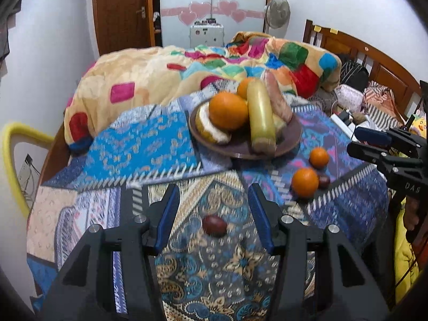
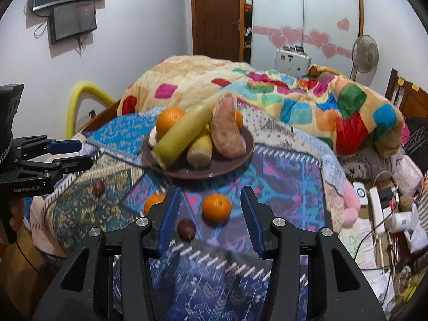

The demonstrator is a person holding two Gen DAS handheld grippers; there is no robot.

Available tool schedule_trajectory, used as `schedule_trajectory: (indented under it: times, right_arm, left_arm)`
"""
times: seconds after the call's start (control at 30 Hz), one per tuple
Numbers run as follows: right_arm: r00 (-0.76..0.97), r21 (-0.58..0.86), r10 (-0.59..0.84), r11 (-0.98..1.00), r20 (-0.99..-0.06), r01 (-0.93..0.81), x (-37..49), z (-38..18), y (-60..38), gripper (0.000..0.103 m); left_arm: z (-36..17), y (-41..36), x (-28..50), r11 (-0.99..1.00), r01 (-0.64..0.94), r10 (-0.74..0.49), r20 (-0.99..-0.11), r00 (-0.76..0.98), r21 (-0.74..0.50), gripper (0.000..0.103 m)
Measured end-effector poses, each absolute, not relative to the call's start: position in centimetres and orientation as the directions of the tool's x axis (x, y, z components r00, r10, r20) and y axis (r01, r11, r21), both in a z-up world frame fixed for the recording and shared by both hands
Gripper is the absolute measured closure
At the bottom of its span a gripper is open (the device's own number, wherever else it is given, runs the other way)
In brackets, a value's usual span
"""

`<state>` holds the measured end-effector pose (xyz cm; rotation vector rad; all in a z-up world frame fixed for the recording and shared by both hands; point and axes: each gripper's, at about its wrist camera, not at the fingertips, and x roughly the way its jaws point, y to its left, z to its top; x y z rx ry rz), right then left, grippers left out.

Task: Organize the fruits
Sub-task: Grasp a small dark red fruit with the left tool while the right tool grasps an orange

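While both grippers stand apart over the patterned bedspread (image 1: 149, 144), neither carries anything, so the step in hand looks like the reach for the loose fruit that has yet to join the brown plate (image 1: 289, 144). The left gripper (image 1: 214, 203) has its blue pads spread with nothing between them but cloth, and a dark passion fruit (image 1: 214, 225) lies on the spread just in front of it, framed by the two fingers. The right gripper (image 2: 210, 203) is likewise parted and empty; a small orange (image 2: 216, 208) sits between its fingers further ahead, a second passion fruit (image 2: 186, 229) lies near its left pad, and another orange (image 2: 152, 200) is partly hidden behind that finger. The plate already holds a large orange (image 1: 228, 110), a long pale-green gourd (image 1: 260, 115), a sweet potato (image 2: 227, 128) and what seems to be corn (image 2: 199, 152), crowded together. The next move probably calls for lowering each claw around one round fruit, closing gently so it does not roll on the soft cloth, then finding a free gap on the plate.
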<state>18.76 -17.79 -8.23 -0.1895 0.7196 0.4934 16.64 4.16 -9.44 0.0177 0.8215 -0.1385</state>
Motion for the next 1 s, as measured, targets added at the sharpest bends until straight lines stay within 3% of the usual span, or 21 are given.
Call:
schedule_trajectory:
  times: [0.47, 0.77, 1.0]
  right_arm:
    - [0.586, 0.024, 0.340, 0.878, -0.736, -0.479, 20.0, -12.0, -17.8, 0.059]
    - [0.576, 0.034, 0.343, 0.877, -0.742, -0.480, 21.3, -12.5, -17.2, 0.059]
    - [0.573, 0.053, 0.344, 0.885, -0.744, -0.463, 21.9, -13.1, -17.0, 0.070]
  left_arm:
    - [-14.3, 4.5, 16.9, 0.988, 0.148, -0.133, -0.789, 0.600, -0.054, 0.051]
    - [-14.5, 4.2, 17.1, 0.981, 0.186, -0.166, -0.770, 0.617, -0.063, 0.075]
    - [-14.5, 4.0, 17.0, 0.979, 0.201, -0.163, -0.761, 0.627, -0.044, 0.078]
